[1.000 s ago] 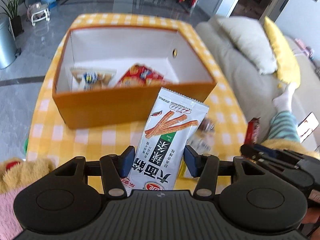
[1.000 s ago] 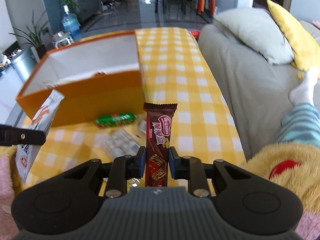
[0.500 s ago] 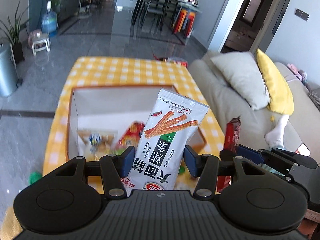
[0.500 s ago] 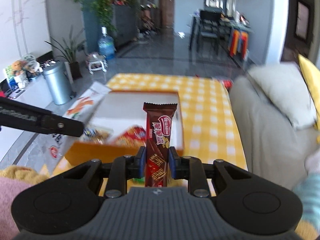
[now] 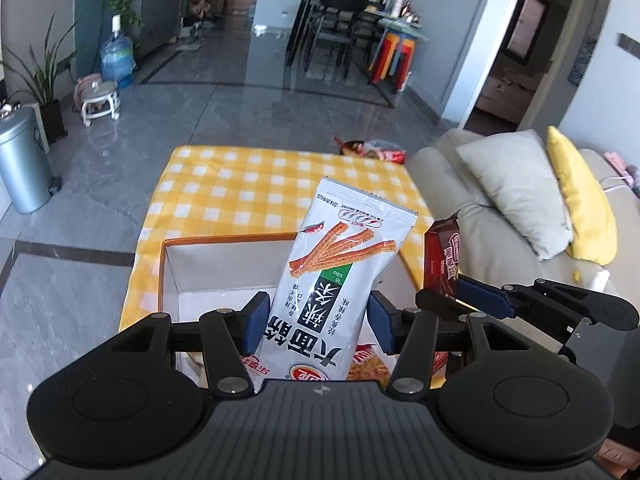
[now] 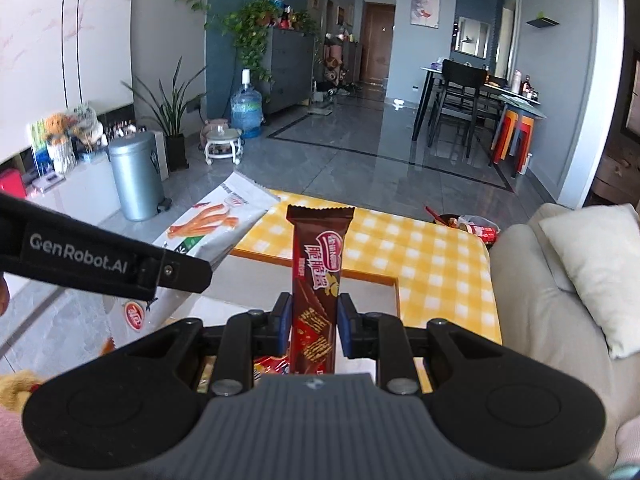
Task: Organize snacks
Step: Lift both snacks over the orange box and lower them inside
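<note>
My left gripper is shut on a white spicy-strip snack bag, held upright above the orange box with white inside walls. My right gripper is shut on a brown chocolate wafer bar, also over the box. The wafer bar and right gripper show at the right of the left wrist view. The white bag and left gripper show at the left of the right wrist view. A red snack pack lies in the box below.
The box stands on a yellow checked table. A grey sofa with a grey pillow and a yellow pillow runs along the right. Wrappers and a bowl sit at the table's far end. A metal bin stands left.
Both grippers have risen and tilted up with their snacks. The box has dropped to the bottom of both views and the room beyond now fills them.
</note>
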A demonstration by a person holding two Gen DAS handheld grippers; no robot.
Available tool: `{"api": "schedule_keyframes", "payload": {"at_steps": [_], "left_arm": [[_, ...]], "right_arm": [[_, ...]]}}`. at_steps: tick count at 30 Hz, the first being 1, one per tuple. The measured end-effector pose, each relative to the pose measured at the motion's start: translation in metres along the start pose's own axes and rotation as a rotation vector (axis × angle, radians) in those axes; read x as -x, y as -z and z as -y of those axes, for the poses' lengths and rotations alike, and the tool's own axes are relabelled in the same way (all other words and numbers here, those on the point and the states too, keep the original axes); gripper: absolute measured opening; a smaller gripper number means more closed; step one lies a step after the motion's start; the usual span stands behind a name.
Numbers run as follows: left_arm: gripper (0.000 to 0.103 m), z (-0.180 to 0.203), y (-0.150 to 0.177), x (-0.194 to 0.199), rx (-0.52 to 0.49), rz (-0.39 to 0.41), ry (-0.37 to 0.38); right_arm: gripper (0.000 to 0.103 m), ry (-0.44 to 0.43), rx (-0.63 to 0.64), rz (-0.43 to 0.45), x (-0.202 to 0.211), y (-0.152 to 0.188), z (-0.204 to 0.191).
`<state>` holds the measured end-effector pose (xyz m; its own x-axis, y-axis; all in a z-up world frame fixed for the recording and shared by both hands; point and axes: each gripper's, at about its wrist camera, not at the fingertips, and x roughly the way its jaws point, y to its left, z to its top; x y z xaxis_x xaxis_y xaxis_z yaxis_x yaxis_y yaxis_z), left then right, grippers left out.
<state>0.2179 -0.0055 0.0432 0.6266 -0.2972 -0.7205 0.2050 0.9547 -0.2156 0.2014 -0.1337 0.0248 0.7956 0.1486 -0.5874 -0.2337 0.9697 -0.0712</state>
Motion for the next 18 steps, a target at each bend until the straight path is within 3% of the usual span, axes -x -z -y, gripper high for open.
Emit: {"api": "schedule_keyframes", "payload": {"at_steps": [7,18], "left_arm": [[0.06,-0.022,0.001,-0.058,0.059,-0.119,-0.024],[0.061,-0.025,0.015,-0.118,0.016,-0.287,-0.079]], "right_arm": [[0.02,0.006,0.068,-0.113,-0.059,0.005,0.0],[0.02,0.006,0.176,-0.296,-0.146,0.029,-0.009]]}}
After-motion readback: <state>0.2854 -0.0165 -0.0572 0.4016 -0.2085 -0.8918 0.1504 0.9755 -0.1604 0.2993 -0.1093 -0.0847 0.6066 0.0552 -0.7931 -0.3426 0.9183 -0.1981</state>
